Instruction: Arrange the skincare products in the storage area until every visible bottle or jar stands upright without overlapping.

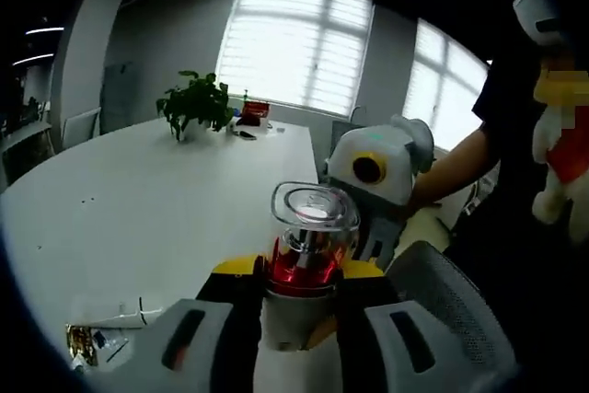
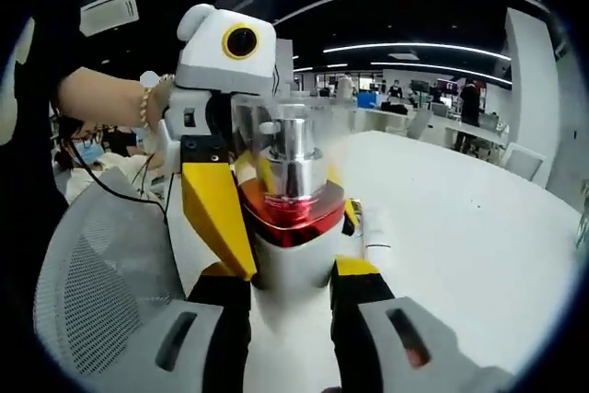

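Note:
A skincare bottle [image 1: 311, 255] with a white body, red shoulder, silver collar and clear cap stands upright between my left gripper's [image 1: 302, 273] yellow-tipped jaws, which are shut on it above the white table [image 1: 138, 200]. In the right gripper view the same bottle [image 2: 293, 209] sits between my right gripper's [image 2: 290, 283] jaws, also shut on its white body. The left gripper's yellow finger [image 2: 216, 213] presses the bottle's left side there. The right gripper's white housing [image 1: 377, 167] shows just behind the bottle, held by a person's hand.
A potted plant [image 1: 195, 108] and a red item [image 1: 255, 112] stand at the table's far end. A grey mesh chair [image 2: 101, 264] is by the table edge. A white tube [image 2: 373, 236] lies on the table, and small packets [image 1: 92, 342] sit near its edge.

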A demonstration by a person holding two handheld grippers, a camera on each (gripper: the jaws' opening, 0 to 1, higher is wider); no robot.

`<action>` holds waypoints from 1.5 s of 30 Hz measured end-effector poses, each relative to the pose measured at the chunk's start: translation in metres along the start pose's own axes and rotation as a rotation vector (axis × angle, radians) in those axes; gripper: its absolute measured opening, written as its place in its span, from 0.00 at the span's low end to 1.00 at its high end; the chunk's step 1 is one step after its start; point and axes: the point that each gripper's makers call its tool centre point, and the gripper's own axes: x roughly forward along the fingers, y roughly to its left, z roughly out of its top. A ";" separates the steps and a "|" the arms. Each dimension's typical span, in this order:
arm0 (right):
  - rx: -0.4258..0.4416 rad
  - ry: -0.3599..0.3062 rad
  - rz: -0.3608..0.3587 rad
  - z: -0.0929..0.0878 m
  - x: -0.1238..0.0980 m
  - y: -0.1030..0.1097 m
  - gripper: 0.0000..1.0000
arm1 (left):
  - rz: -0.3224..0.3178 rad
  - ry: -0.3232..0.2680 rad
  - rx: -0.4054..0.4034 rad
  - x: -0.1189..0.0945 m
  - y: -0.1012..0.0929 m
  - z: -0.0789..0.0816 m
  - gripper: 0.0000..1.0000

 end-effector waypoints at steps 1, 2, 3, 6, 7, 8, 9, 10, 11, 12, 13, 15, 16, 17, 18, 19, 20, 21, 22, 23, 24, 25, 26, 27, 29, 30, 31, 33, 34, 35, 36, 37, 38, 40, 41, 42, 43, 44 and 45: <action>0.003 0.007 -0.006 -0.003 0.002 -0.002 0.33 | 0.003 0.004 0.005 0.002 0.003 -0.004 0.24; 0.008 0.010 -0.013 -0.006 0.003 -0.004 0.33 | 0.007 0.004 0.003 0.004 0.005 -0.006 0.25; 0.013 0.017 -0.020 -0.010 0.005 -0.006 0.33 | 0.011 0.002 0.003 0.006 0.010 -0.010 0.25; 0.007 0.045 -0.037 -0.021 0.011 -0.010 0.33 | 0.014 0.014 0.010 0.010 0.017 -0.019 0.25; 0.009 0.052 -0.040 -0.023 0.012 -0.011 0.33 | 0.012 0.023 0.015 0.010 0.014 -0.020 0.25; 0.011 0.060 -0.044 -0.027 0.014 -0.012 0.33 | 0.013 0.025 0.015 0.010 0.014 -0.021 0.25; 0.013 0.065 -0.046 -0.029 0.015 -0.013 0.33 | 0.011 0.026 0.017 0.011 0.016 -0.023 0.25; 0.017 0.072 -0.052 -0.032 0.016 -0.014 0.33 | 0.011 0.025 0.016 0.012 0.017 -0.025 0.25; 0.014 0.077 -0.056 -0.034 0.017 -0.015 0.33 | 0.011 0.025 0.012 0.014 0.018 -0.027 0.25; 0.006 0.085 -0.061 -0.036 0.017 -0.016 0.33 | 0.010 0.028 0.011 0.015 0.019 -0.028 0.25; -0.001 0.095 -0.066 -0.038 0.018 -0.017 0.33 | 0.008 0.033 0.013 0.017 0.021 -0.031 0.25; -0.011 0.116 -0.077 -0.044 0.020 -0.020 0.33 | 0.007 0.042 0.017 0.021 0.024 -0.035 0.25; -0.012 0.122 -0.080 -0.045 0.021 -0.021 0.33 | 0.006 0.046 0.015 0.022 0.026 -0.037 0.25; -0.010 0.125 -0.081 -0.047 0.022 -0.022 0.33 | 0.005 0.048 0.011 0.022 0.030 -0.039 0.25; -0.005 0.130 -0.085 -0.048 0.022 -0.024 0.33 | 0.005 0.049 0.006 0.022 0.034 -0.042 0.25; -0.004 0.132 -0.087 -0.049 0.022 -0.025 0.33 | 0.004 0.049 0.003 0.022 0.038 -0.044 0.25; -0.002 0.134 -0.090 -0.049 0.023 -0.025 0.33 | 0.002 0.046 -0.002 0.021 0.038 -0.045 0.25; 0.001 0.135 -0.094 -0.050 0.023 -0.027 0.33 | 0.000 0.043 -0.006 0.021 0.036 -0.046 0.25; 0.002 0.135 -0.096 -0.050 0.023 -0.027 0.33 | -0.001 0.040 -0.008 0.021 0.036 -0.047 0.26; 0.002 0.137 -0.098 -0.051 0.024 -0.028 0.33 | -0.003 0.039 -0.010 0.023 0.035 -0.046 0.26; 0.001 0.140 -0.099 -0.053 0.025 -0.031 0.33 | -0.005 0.040 -0.012 0.023 0.036 -0.047 0.26; 0.010 0.133 -0.104 -0.052 0.025 -0.033 0.33 | -0.005 0.030 -0.011 0.024 0.036 -0.044 0.26; 0.010 0.132 -0.106 -0.052 0.025 -0.033 0.33 | -0.008 0.021 -0.033 0.024 0.037 -0.043 0.26; 0.010 0.132 -0.108 -0.051 0.026 -0.035 0.33 | -0.010 0.016 -0.045 0.025 0.038 -0.040 0.26; 0.006 0.131 -0.111 -0.051 0.027 -0.037 0.33 | -0.010 0.005 -0.043 0.026 0.040 -0.037 0.26; 0.003 0.129 -0.116 -0.050 0.027 -0.039 0.33 | -0.009 0.003 -0.044 0.027 0.041 -0.036 0.26; 0.003 0.129 -0.119 -0.050 0.028 -0.041 0.33 | -0.007 0.002 -0.044 0.028 0.044 -0.035 0.26; 0.006 0.124 -0.125 -0.048 0.029 -0.044 0.33 | -0.004 -0.001 -0.042 0.029 0.048 -0.032 0.26; 0.009 0.123 -0.127 -0.048 0.029 -0.047 0.33 | -0.002 -0.003 -0.043 0.029 0.050 -0.032 0.26; 0.008 0.122 -0.129 -0.047 0.030 -0.050 0.33 | -0.001 -0.005 -0.044 0.030 0.053 -0.031 0.26; 0.004 0.123 -0.132 -0.048 0.031 -0.054 0.33 | 0.001 -0.009 -0.044 0.031 0.056 -0.029 0.26; 0.005 0.122 -0.130 -0.048 0.032 -0.056 0.33 | -0.001 -0.010 -0.043 0.032 0.055 -0.029 0.26; 0.007 0.122 -0.129 -0.048 0.032 -0.058 0.33 | -0.001 -0.014 -0.044 0.033 0.058 -0.027 0.26; 0.004 0.123 -0.132 -0.048 0.033 -0.062 0.33 | -0.002 -0.016 -0.037 0.036 0.063 -0.025 0.26; 0.004 0.122 -0.131 -0.048 0.033 -0.064 0.33 | -0.003 -0.016 -0.035 0.037 0.065 -0.024 0.26; 0.004 0.122 -0.130 -0.048 0.033 -0.067 0.33 | -0.004 -0.016 -0.033 0.037 0.066 -0.023 0.26; 0.003 0.122 -0.131 -0.048 0.034 -0.070 0.33 | -0.005 -0.016 -0.035 0.039 0.071 -0.022 0.26; 0.004 0.122 -0.130 -0.048 0.034 -0.074 0.33 | -0.005 -0.017 -0.034 0.040 0.072 -0.021 0.26; 0.006 0.122 -0.129 -0.048 0.034 -0.077 0.33 | -0.007 -0.019 -0.032 0.042 0.073 -0.020 0.26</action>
